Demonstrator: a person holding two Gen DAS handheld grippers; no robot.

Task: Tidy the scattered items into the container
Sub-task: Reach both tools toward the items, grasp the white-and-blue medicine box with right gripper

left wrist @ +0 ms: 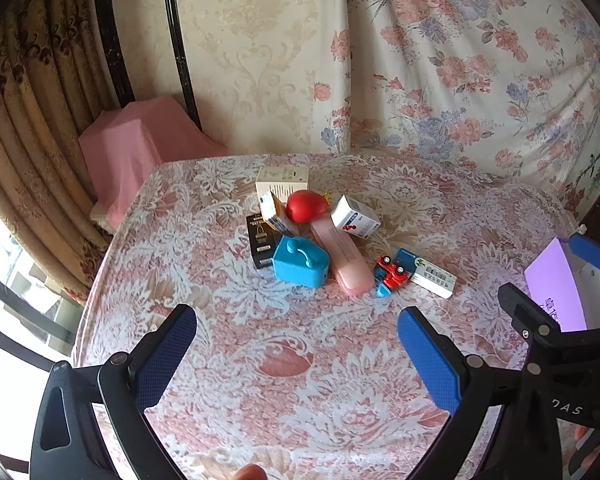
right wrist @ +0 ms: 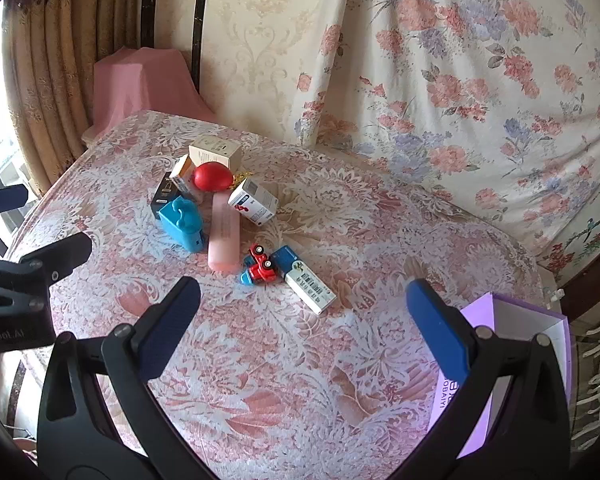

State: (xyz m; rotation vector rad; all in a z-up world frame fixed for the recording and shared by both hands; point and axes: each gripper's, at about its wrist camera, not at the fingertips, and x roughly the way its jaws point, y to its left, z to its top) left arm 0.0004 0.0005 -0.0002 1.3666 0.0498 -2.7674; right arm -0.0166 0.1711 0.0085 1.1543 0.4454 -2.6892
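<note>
Both claws, left (left wrist: 296, 344) & right (right wrist: 302, 316), hung wide open w/ nothing held, while small boxes, red toy car (right wrist: 261, 269) & pink case (right wrist: 224, 238) lay mid-worktop (right wrist: 300, 380), apart from purple container (right wrist: 512, 360); all prob. light, rigid, best pinched across narrow sides.

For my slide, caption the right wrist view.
Open right tongs hover over scattered toys and boxes, purple container at right.

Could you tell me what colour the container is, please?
The container is lilac outside, white inside; the right wrist view shows it best.
</note>
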